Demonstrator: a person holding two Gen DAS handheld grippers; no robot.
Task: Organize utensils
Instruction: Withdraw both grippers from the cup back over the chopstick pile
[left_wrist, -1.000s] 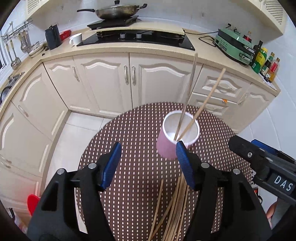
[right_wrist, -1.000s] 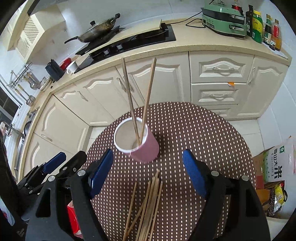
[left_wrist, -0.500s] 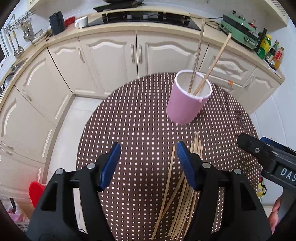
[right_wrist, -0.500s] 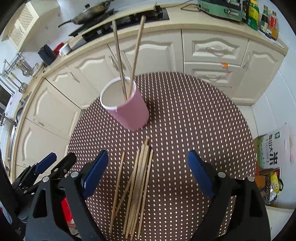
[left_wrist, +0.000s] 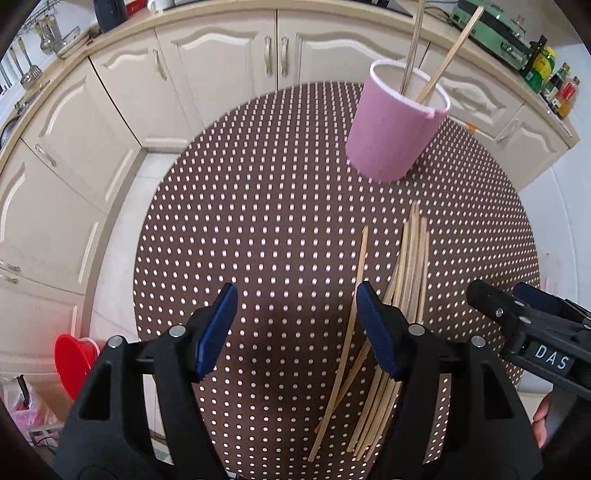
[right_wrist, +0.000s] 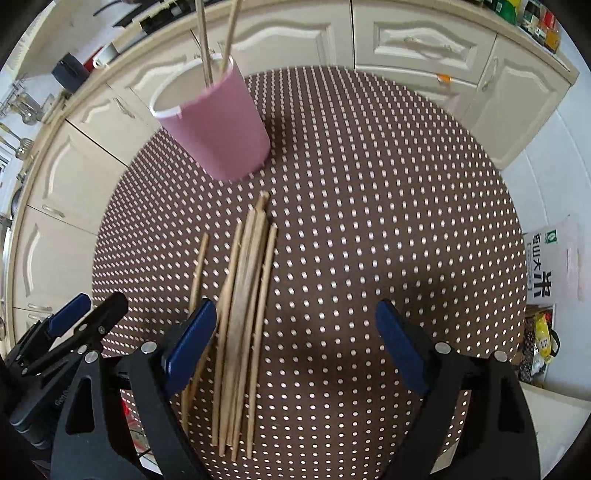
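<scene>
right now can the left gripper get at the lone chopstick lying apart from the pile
Probably yes: the left gripper is open and empty, and the lone chopstick lies bare on the table by its right finger.

left wrist: steep down, close | right wrist: same | shared: table, cup, chopsticks

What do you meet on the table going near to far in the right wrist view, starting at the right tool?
Right tool, open and empty → loose chopsticks lying flat on the dotted table → pink cup with two chopsticks standing in it → cream cabinets beyond.
</scene>
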